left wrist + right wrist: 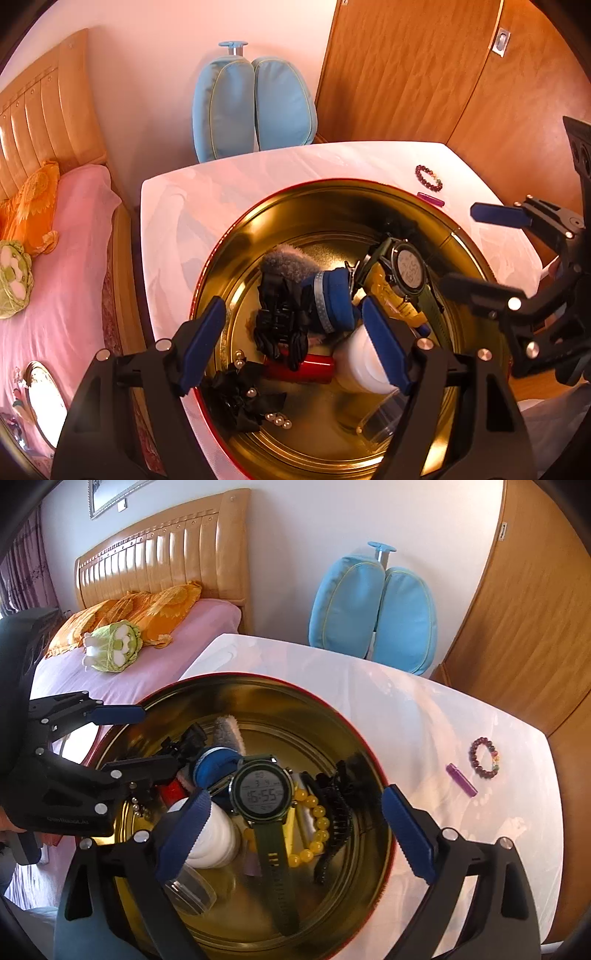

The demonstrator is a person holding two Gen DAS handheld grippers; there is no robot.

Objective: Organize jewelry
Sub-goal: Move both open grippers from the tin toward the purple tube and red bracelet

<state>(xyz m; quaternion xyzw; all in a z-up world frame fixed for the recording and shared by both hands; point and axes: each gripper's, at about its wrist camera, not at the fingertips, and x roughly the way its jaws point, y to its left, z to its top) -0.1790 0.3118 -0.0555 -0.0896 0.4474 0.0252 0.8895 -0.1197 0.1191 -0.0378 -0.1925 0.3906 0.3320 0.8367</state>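
Hovered over the round gold tin point(369, 760), both grippers spread wide and empty: left gripper point(295, 341), right gripper point(295, 836). Held there, likely, to choose the next piece. Already gathered inside: green watch point(262, 794), yellow bead bracelet point(317, 827). Left outside on the white table point(406, 716), toward two o'clock of the tin: dark bead bracelet point(484, 753), purple tube point(461, 780).
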